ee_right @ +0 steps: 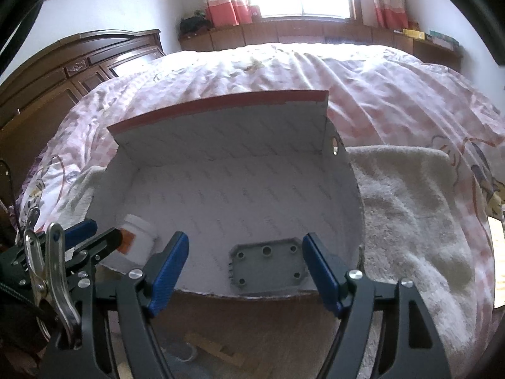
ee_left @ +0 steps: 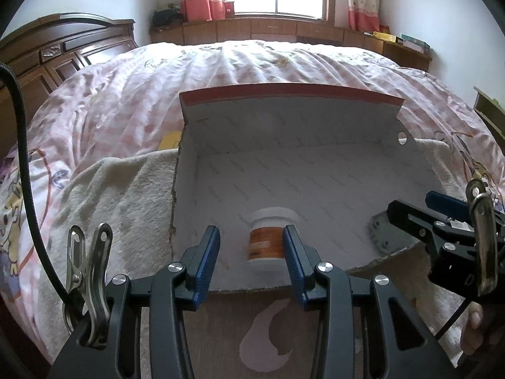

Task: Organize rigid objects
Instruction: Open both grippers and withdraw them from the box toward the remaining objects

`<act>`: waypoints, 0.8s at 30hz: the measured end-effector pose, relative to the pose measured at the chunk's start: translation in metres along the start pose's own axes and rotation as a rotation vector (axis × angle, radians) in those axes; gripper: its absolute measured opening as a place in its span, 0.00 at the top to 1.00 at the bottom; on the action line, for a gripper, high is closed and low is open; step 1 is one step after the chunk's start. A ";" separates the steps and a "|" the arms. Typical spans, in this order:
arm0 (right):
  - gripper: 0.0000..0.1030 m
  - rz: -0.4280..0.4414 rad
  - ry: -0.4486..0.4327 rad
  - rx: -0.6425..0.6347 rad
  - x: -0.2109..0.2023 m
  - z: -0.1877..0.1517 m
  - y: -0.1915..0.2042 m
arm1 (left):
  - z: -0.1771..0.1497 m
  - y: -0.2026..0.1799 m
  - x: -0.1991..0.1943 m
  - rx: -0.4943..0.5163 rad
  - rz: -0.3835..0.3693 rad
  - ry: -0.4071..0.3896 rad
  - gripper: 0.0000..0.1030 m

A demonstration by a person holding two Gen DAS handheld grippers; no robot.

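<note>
An open cardboard box (ee_left: pixel 284 117) with a red-edged lid stands on the bed; it also shows in the right wrist view (ee_right: pixel 221 132). A white bottle with an orange label (ee_left: pixel 268 240) lies inside at the front left; the right wrist view shows it too (ee_right: pixel 139 240). A grey plastic plate with holes (ee_right: pixel 268 265) lies inside at the front right, seen also in the left wrist view (ee_left: pixel 385 237). My left gripper (ee_left: pixel 252 259) is open just in front of the bottle, not touching. My right gripper (ee_right: pixel 246 271) is open, its fingers either side of the grey plate.
The box sits on a cream fleece blanket (ee_right: pixel 410 205) over a pink checked quilt (ee_left: pixel 126 101). A dark wooden headboard (ee_left: pixel 63 50) is at the left. A low wooden cabinet (ee_left: pixel 284 31) runs under the window. Wooden floor (ee_right: pixel 252 331) shows below the grippers.
</note>
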State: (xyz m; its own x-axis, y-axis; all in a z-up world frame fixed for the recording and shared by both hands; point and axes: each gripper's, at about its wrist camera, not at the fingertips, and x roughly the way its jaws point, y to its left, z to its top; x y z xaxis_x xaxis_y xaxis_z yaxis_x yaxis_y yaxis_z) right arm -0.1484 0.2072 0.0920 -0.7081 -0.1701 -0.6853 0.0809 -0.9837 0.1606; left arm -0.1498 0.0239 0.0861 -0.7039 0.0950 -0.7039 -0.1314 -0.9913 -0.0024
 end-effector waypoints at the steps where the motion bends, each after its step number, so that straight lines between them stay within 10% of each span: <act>1: 0.25 0.000 -0.003 -0.001 -0.002 0.000 0.001 | -0.001 0.000 -0.003 -0.001 -0.001 -0.004 0.60; 24: 0.24 0.049 0.012 0.024 -0.052 -0.050 0.000 | -0.047 0.007 -0.049 -0.038 -0.010 -0.022 0.60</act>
State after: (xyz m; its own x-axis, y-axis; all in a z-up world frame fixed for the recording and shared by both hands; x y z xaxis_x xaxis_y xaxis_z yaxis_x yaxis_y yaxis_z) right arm -0.0768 0.2132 0.0918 -0.6950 -0.2190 -0.6849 0.0986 -0.9725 0.2109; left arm -0.0839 0.0080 0.0871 -0.7180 0.1066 -0.6879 -0.1125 -0.9930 -0.0365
